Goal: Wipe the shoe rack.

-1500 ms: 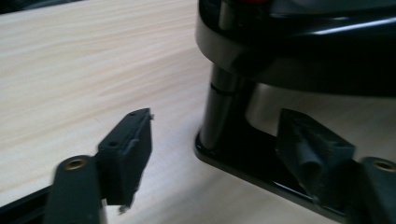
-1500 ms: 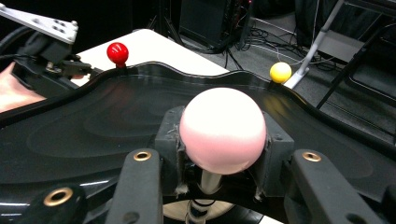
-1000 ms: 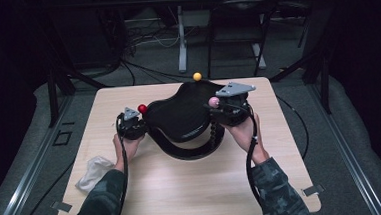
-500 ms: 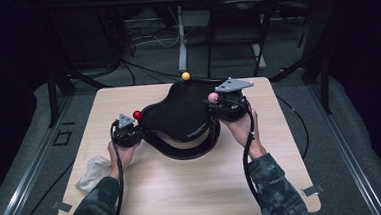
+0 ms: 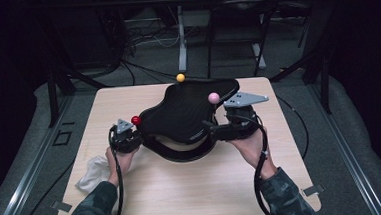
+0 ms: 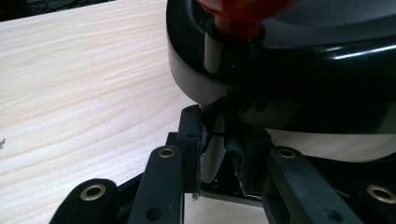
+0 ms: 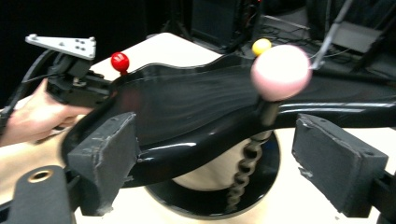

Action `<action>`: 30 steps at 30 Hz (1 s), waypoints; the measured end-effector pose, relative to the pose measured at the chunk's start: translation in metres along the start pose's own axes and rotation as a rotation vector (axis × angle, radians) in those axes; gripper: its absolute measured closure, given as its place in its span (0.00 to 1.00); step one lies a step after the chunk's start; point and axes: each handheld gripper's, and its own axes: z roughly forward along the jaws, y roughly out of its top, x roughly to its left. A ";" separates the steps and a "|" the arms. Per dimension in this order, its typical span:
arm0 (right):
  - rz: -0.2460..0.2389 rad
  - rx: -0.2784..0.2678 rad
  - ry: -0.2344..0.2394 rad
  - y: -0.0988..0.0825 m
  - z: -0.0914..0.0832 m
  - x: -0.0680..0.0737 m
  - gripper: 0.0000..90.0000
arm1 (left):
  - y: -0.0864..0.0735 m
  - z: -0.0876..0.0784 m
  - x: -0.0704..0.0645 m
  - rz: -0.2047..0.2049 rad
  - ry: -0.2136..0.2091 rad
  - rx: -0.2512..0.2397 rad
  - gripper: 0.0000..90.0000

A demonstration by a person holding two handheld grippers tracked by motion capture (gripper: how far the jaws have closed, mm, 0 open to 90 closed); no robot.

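Note:
A glossy black wavy board [image 5: 188, 110] sits on a round base ring [image 5: 181, 150] in the middle of the table [image 5: 149, 195]. Three ball-topped pegs stand at its rim: red [image 5: 136, 121], pink [image 5: 213, 97] and yellow [image 5: 180, 77]. My left gripper [image 6: 215, 135] is shut on the white post [image 6: 211, 161] under the red ball [image 6: 243, 14]. My right gripper [image 7: 224, 154] has just been opening. Its pads [image 7: 109, 158] stand wide on either side of the pink ball's [image 7: 280, 65] spiral stem [image 7: 243, 172] without touching it.
A crumpled white cloth [image 5: 93, 173] lies at the table's front left, beside the left forearm. Behind the table stand dark frame legs and loose cables [image 5: 141, 70] on the floor. A cable [image 5: 258, 168] trails from the right gripper along the wrist.
The board has swung with the left hand, carrying the yellow ball leftward. The right gripper has let go of the pink peg, spread its jaws and drawn back towards the table's front.

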 end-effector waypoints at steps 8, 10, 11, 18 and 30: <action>-0.020 0.050 0.057 -0.007 0.000 0.013 0.08 | -0.005 -0.007 -0.003 0.001 -0.004 -0.006 0.83; -0.013 0.054 0.059 -0.009 0.001 0.012 0.06 | -0.006 -0.008 -0.003 0.002 -0.003 -0.007 0.83; -0.011 0.050 0.060 -0.009 0.002 0.012 0.05 | -0.008 -0.010 -0.004 0.003 -0.004 -0.008 0.83; 0.012 0.048 0.034 -0.011 0.003 0.004 0.05 | -0.014 -0.017 -0.005 0.007 -0.011 -0.015 0.83; 0.035 0.035 0.001 -0.013 0.006 -0.006 0.06 | -0.018 -0.024 -0.011 0.012 -0.023 -0.016 0.83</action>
